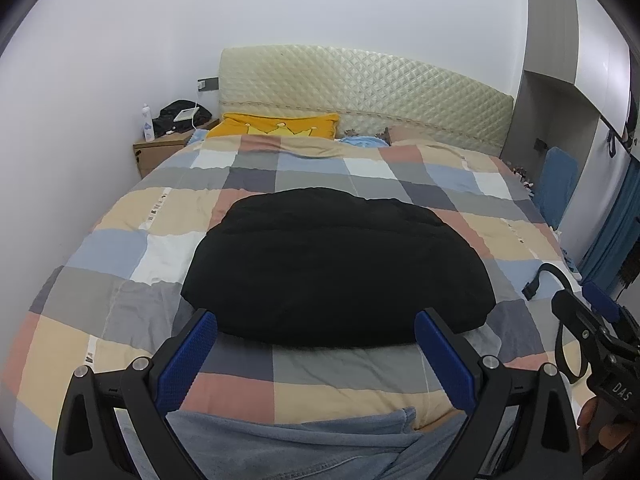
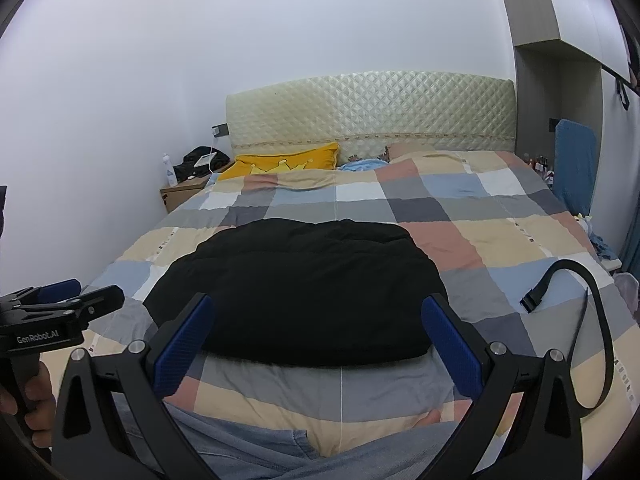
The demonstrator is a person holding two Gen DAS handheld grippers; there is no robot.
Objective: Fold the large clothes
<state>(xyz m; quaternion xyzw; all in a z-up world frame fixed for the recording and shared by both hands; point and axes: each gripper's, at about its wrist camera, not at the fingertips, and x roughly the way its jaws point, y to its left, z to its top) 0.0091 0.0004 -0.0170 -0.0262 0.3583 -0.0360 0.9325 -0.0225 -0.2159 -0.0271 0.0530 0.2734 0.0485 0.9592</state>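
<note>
A large black garment (image 1: 336, 264) lies in a flat folded bundle in the middle of the checked quilt (image 1: 120, 240); it also shows in the right wrist view (image 2: 296, 284). My left gripper (image 1: 316, 344) is open and empty, held above the quilt just short of the garment's near edge. My right gripper (image 2: 316, 340) is open and empty, also just short of that near edge. Each gripper shows at the side of the other's view: the right one (image 1: 592, 320), the left one (image 2: 60, 304).
A black strap with a buckle (image 2: 560, 292) lies on the quilt to the right. A grey-blue cloth (image 1: 288, 436) lies at the near edge. A yellow pillow (image 1: 276, 126) and quilted headboard (image 1: 360, 84) are at the far end, a nightstand (image 1: 160, 150) at the far left.
</note>
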